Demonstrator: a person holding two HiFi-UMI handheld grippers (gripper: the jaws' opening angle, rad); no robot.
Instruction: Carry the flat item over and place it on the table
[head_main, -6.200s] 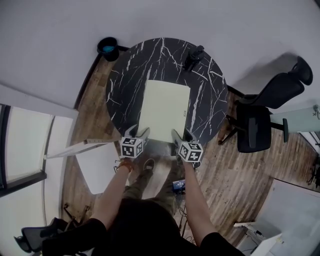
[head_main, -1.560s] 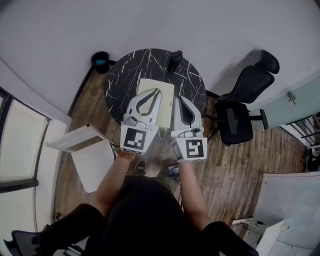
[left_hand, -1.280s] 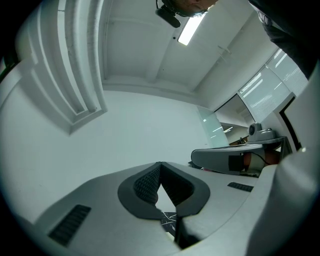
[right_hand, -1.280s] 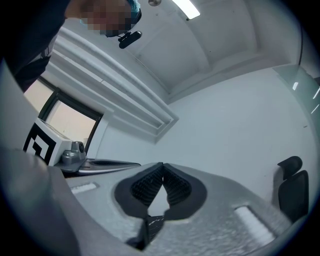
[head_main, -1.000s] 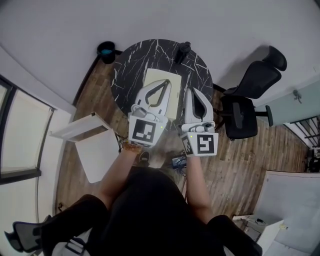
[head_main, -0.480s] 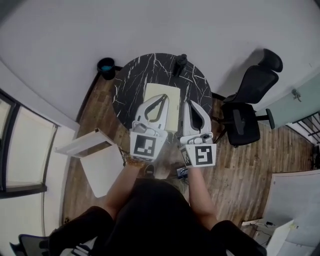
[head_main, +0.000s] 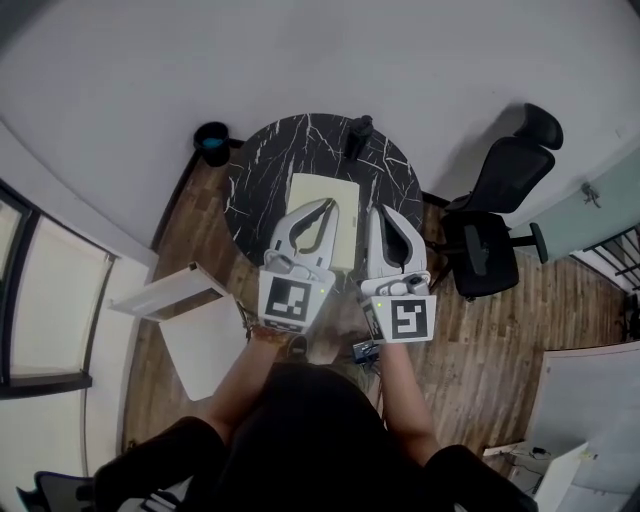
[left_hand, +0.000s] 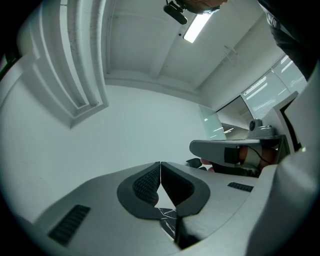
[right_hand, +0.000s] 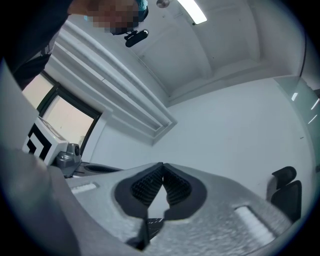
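Observation:
A pale yellow-green flat item (head_main: 322, 188) lies on the round black marble table (head_main: 262, 175). Both grippers hang high above it, close to the head camera, and touch nothing. My left gripper (head_main: 334, 203) overlaps the item's near part in the head view; its jaws meet at the tips with nothing between them (left_hand: 160, 164). To its right, my right gripper (head_main: 378, 211) is likewise shut and empty (right_hand: 163, 165). Both gripper views look at the white wall and ceiling, with only a sliver of marble showing under the jaws.
A black office chair (head_main: 492, 215) stands right of the table. A white open box (head_main: 165, 293) and a white panel (head_main: 205, 338) lie on the wood floor at left. A dark bin (head_main: 212, 141) sits by the wall. A small dark object (head_main: 357, 136) stands at the table's far edge.
Some seconds ago both grippers sat at the item's near edge on the table; they have since lifted off it, shut and empty. Over the last second the right one rose slightly.

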